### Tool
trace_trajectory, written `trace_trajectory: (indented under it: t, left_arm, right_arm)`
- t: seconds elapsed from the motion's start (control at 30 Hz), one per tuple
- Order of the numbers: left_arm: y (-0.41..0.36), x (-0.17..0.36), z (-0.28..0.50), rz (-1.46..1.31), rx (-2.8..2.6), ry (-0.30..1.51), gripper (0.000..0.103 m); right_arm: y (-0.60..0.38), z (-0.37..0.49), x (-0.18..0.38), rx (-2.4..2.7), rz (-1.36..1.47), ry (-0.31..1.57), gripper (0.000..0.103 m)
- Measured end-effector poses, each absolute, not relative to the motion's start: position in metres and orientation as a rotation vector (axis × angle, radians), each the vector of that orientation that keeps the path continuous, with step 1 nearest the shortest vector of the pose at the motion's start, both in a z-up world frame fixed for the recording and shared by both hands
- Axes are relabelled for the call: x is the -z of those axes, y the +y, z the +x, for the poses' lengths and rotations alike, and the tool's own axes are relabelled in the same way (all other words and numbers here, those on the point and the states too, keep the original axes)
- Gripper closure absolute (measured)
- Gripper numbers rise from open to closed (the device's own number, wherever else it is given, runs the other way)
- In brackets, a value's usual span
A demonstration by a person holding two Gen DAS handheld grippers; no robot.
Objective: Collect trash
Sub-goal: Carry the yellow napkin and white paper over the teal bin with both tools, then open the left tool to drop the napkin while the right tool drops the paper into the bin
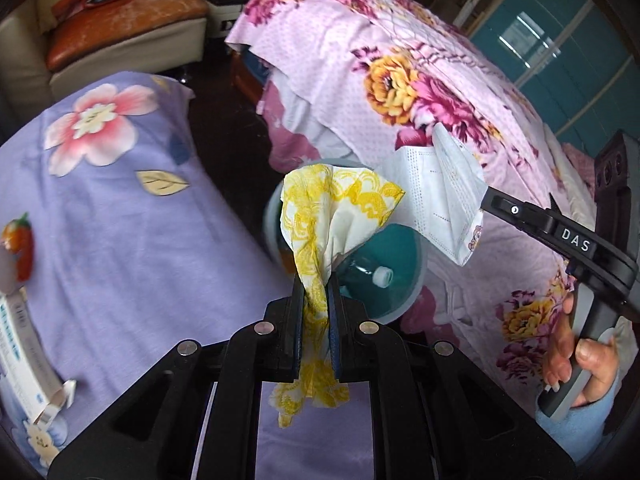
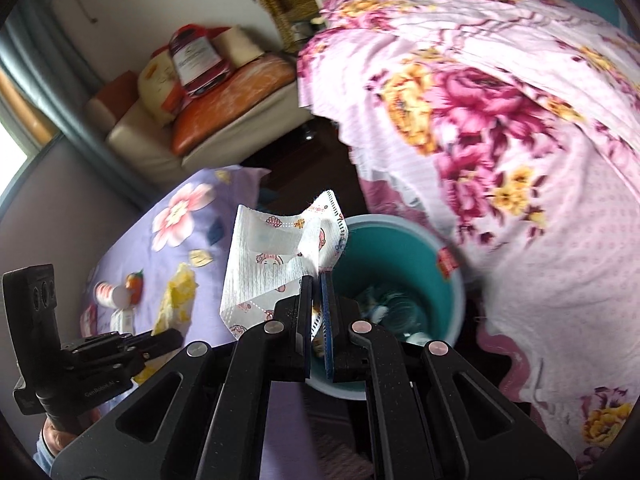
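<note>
We hold two claws over the gap between two beds. Our left claw (image 1: 316, 292) is shut tight on a yellow and white napkin (image 1: 336, 208). The napkin sticks up past the tips and hangs down behind them too. Our right claw (image 2: 317, 284) is shut tight on a white face mask (image 2: 276, 256) with little cartoon pictures on it. The mask flops to the left of the tips.

A teal trash bin (image 2: 404, 248) stands on the dark floor just below both claws. We can see a clear bottle (image 1: 372, 274) with a white cap lying inside it.

On one side is a purple sheet (image 1: 132, 216) with a big pink flower. A small box (image 1: 24, 360) lies on it. On the other side is a pink flowery blanket (image 2: 500, 128).
</note>
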State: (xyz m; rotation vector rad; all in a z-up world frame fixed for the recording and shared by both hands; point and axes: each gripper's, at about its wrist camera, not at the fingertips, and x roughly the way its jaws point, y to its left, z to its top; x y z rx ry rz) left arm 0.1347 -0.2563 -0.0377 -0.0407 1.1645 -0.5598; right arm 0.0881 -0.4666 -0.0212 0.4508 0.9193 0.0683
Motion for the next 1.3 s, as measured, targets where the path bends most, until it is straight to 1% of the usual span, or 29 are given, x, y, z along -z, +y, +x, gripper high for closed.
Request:
trace_trajectory:
  t: [0.23,0.6,0.67,0.7,0.73,0.77,0.8,0.83,1.1,1.2,1.23,1.27,1.3]
  left_arm:
    - [-0.299,0.061,0.147,0.004,0.584,1.212,0.092]
    - [-0.330,0.077,0.159,0.025,0.614,1.253,0.090]
    - [-0.333,0.078,0.161,0.021,0.609,1.257,0.081]
    - [-0.333,0.078,0.162,0.019,0.609,1.258,0.063]
    - [-0.333,0.078,0.163,0.018,0.601,1.257,0.036]
    - [-0.332,0.078,0.163,0.018,0.588,1.247,0.026]
    - [-0.331,0.076,0.163,0.017,0.576,1.231,0.019]
    - [-0.328,0.074,0.163,0.013,0.566,1.213,0.018]
    - [-0.311,0.078,0.166,-0.019,0.541,1.254,0.017]
    - [-0.305,0.077,0.165,-0.016,0.531,1.256,0.016]
    - [-0.302,0.076,0.164,-0.020,0.526,1.255,0.015]
    - [-0.299,0.075,0.164,-0.024,0.524,1.253,0.014]
    - [-0.297,0.075,0.163,-0.027,0.522,1.252,0.013]
  right_arm:
    - [-0.503,0.091,0.039,-0.034,0.489,0.939,0.098]
    - [-0.519,0.096,0.053,0.015,0.468,0.965,0.098]
    - [-0.520,0.097,0.056,0.019,0.468,0.970,0.098]
    - [-0.521,0.098,0.056,0.021,0.468,0.972,0.098]
    - [-0.521,0.098,0.057,0.023,0.469,0.974,0.098]
    - [-0.522,0.099,0.058,0.024,0.469,0.977,0.098]
    - [-0.522,0.100,0.058,0.025,0.468,0.979,0.098]
    - [-0.522,0.100,0.058,0.026,0.467,0.980,0.098]
    - [-0.514,0.108,0.064,0.017,0.452,1.004,0.098]
    - [-0.508,0.112,0.065,0.005,0.441,1.021,0.094]
    - [-0.507,0.112,0.065,0.005,0.441,1.024,0.089]
    - [-0.506,0.112,0.065,0.003,0.442,1.026,0.074]
    - [-0.504,0.112,0.064,0.010,0.438,1.025,0.065]
